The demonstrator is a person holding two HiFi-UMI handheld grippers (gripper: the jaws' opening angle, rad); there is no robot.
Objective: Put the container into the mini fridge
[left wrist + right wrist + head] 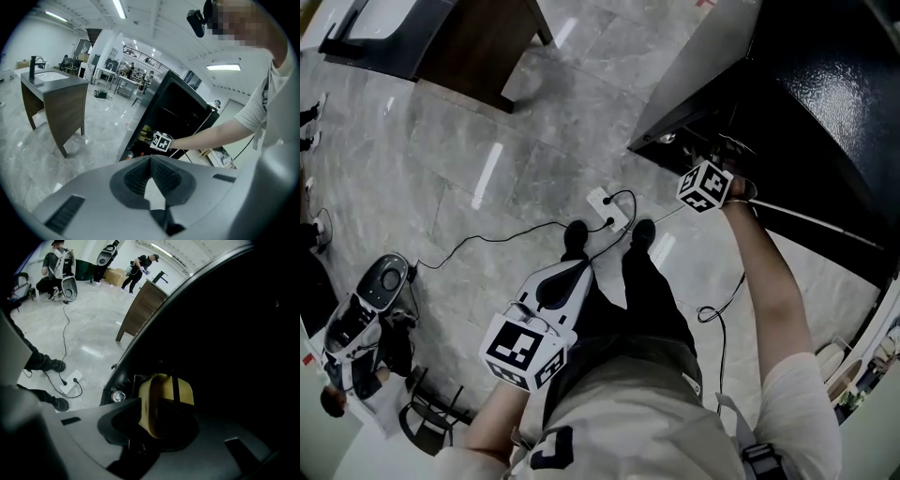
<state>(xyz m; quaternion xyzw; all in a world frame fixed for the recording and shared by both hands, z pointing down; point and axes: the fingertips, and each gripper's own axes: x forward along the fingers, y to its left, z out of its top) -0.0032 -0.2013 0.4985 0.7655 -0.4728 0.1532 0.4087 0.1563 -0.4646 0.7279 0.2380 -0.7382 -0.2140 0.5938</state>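
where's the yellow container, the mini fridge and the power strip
yellow container (157, 390): right gripper view, its yellow front wall
mini fridge (825, 94): head view, its glossy black panel
power strip (600, 202): head view, its white body on the floor

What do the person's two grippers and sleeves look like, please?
The left gripper and right gripper have pale grey moulded shells with dark pads. The left cube and right cube bear black-and-white square markers. The person wears a light short-sleeved shirt, forearms uncovered.
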